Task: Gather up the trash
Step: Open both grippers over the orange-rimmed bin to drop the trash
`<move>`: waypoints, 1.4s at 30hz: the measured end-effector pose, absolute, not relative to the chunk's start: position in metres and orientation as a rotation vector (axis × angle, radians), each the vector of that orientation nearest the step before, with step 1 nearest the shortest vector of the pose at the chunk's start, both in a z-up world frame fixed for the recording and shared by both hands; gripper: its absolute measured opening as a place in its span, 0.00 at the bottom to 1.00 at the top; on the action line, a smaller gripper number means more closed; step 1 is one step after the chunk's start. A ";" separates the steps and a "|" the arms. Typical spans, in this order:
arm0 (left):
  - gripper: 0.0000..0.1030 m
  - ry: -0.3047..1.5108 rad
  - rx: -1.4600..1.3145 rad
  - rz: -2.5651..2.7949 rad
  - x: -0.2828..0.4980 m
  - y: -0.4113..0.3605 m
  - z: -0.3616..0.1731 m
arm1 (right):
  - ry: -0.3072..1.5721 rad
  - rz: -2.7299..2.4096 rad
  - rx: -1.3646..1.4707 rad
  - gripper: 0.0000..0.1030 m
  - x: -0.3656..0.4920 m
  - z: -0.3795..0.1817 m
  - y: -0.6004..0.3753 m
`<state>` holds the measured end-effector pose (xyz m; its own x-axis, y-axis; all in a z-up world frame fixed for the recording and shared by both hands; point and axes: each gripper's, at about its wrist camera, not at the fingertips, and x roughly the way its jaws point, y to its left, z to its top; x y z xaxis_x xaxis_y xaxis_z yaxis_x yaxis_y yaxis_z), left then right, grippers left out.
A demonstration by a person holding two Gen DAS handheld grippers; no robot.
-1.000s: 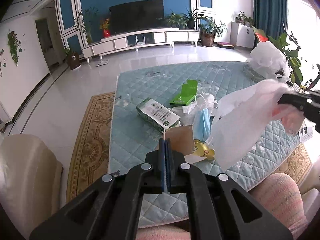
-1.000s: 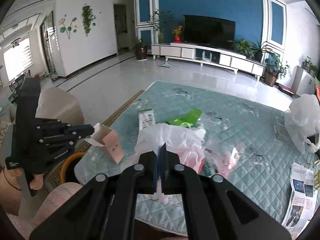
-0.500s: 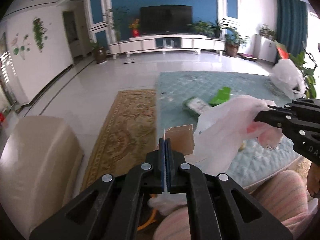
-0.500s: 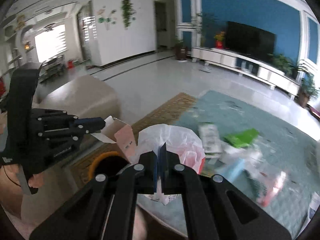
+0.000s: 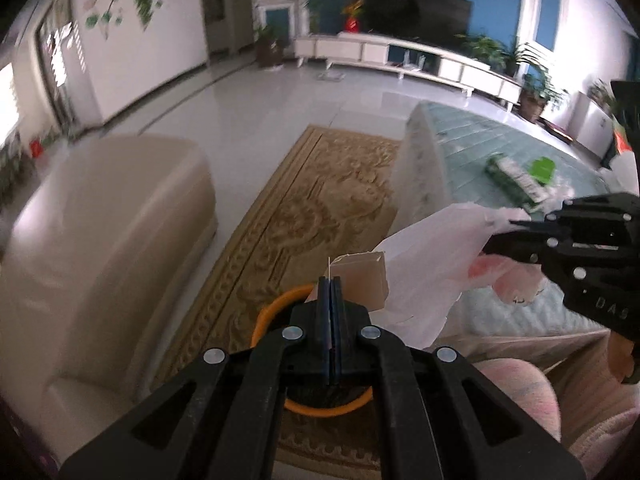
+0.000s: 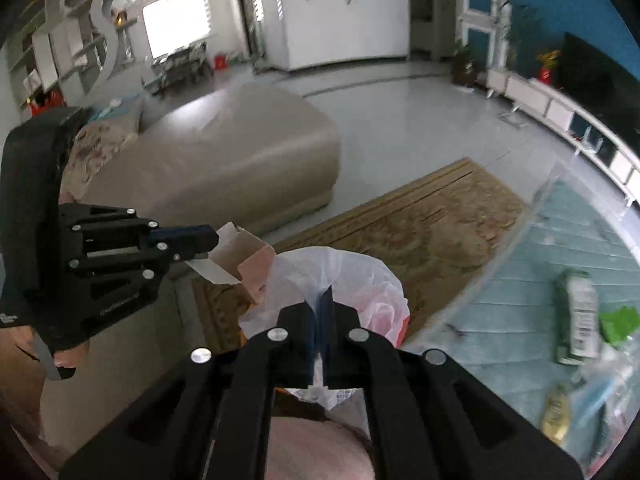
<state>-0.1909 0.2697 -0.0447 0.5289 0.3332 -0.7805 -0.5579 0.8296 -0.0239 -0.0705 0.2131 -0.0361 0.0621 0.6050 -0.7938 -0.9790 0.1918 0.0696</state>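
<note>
My left gripper (image 5: 330, 282) is shut on the flap of a small brown cardboard box (image 5: 362, 280), which hangs over an orange-rimmed bin (image 5: 276, 308). The bin's opening is mostly hidden behind the gripper. My right gripper (image 6: 322, 300) is shut on a crumpled white plastic bag (image 6: 336, 272) with pink showing inside. In the left wrist view the right gripper (image 5: 508, 226) holds the bag (image 5: 424, 272) just right of the box. In the right wrist view the left gripper (image 6: 212, 240) pinches the box (image 6: 256, 264) beside the bag.
A beige sofa (image 5: 100, 232) stands left of a patterned rug (image 5: 320, 200). A table with a teal quilted cover (image 6: 532, 280) is to the right, carrying a green carton (image 6: 576, 316), a green packet (image 6: 620, 324) and a yellow bottle (image 6: 554, 408). A pink-clad knee (image 5: 516, 392) lies below.
Both grippers swung left off the table and lower, carrying the box and the bag. The orange-rimmed bin has come into view under the left gripper.
</note>
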 end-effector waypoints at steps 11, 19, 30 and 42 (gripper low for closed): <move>0.06 1.004 -0.369 0.529 -0.188 0.323 -0.151 | 0.976 1.314 -0.780 0.02 -0.075 -0.133 0.289; 0.06 1.074 -0.411 0.510 -0.168 0.345 -0.217 | 1.082 1.282 -0.855 0.02 -0.061 -0.190 0.319; 0.07 1.150 -0.469 0.519 -0.149 0.360 -0.266 | 1.136 1.211 -0.982 0.04 -0.063 -0.225 0.342; 0.62 1.142 -0.438 0.591 -0.152 0.362 -0.261 | 1.134 1.166 -0.973 0.48 -0.056 -0.229 0.340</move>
<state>-0.1523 0.3620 -0.2612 0.2928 0.2115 -0.9325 -0.6392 0.7686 -0.0264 -0.0556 0.3404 -0.2290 0.0290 0.1779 -0.9836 -0.9882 0.1529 -0.0015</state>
